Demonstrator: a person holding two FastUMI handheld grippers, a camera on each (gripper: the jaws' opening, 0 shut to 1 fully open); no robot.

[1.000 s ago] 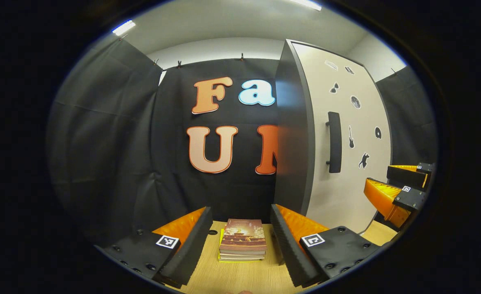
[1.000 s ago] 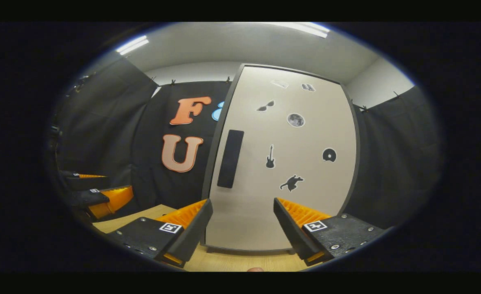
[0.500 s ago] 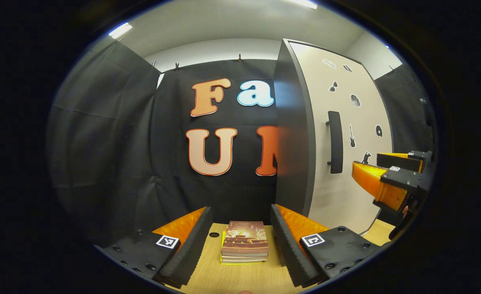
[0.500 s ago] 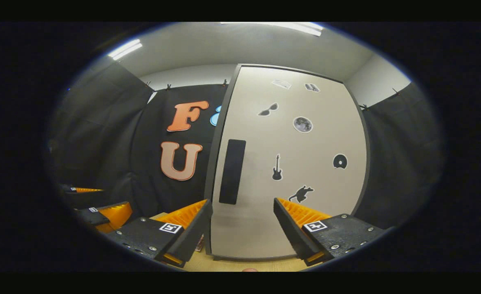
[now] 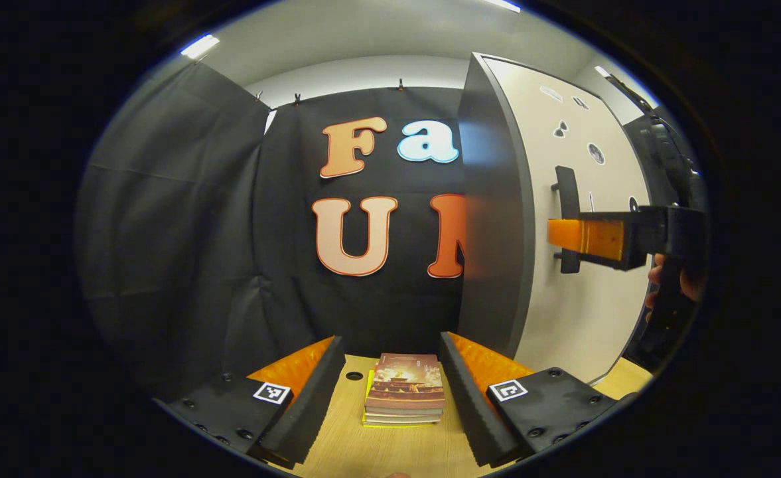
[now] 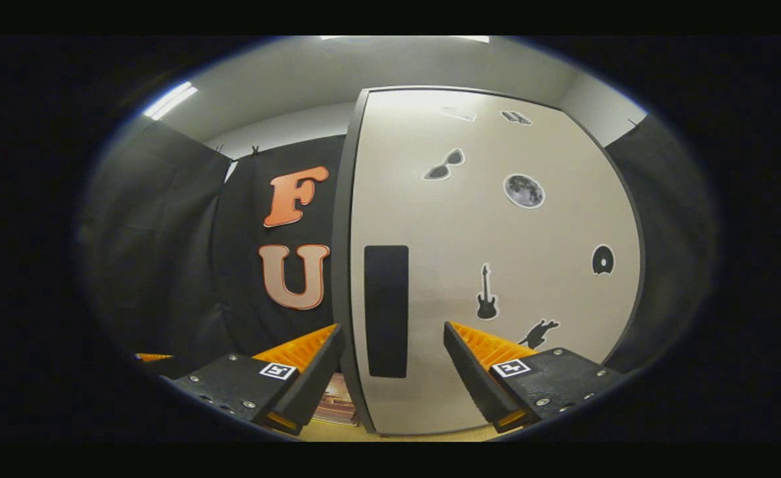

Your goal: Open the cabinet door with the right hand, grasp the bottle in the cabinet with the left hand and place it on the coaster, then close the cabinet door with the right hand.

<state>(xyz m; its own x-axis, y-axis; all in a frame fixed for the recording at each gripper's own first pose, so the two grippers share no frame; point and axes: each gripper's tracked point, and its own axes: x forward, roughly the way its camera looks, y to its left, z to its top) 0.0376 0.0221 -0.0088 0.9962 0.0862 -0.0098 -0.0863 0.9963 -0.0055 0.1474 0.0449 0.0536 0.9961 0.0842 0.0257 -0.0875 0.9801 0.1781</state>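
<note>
Left gripper (image 5: pixel 390 392): lower centre, fingers apart, books (image 5: pixel 405 398) between them.
Right gripper (image 6: pixel 393 372): fingers apart, facing door handle (image 6: pixel 385 311), frame centre.
Cabinet door (image 6: pixel 496 219): closed.

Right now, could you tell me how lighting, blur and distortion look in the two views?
Left gripper view: sharp, a ceiling light glares, the cabinet door edge bows. Right gripper view: softer, the dark handle crisp, the door's top brightly lit.
</note>
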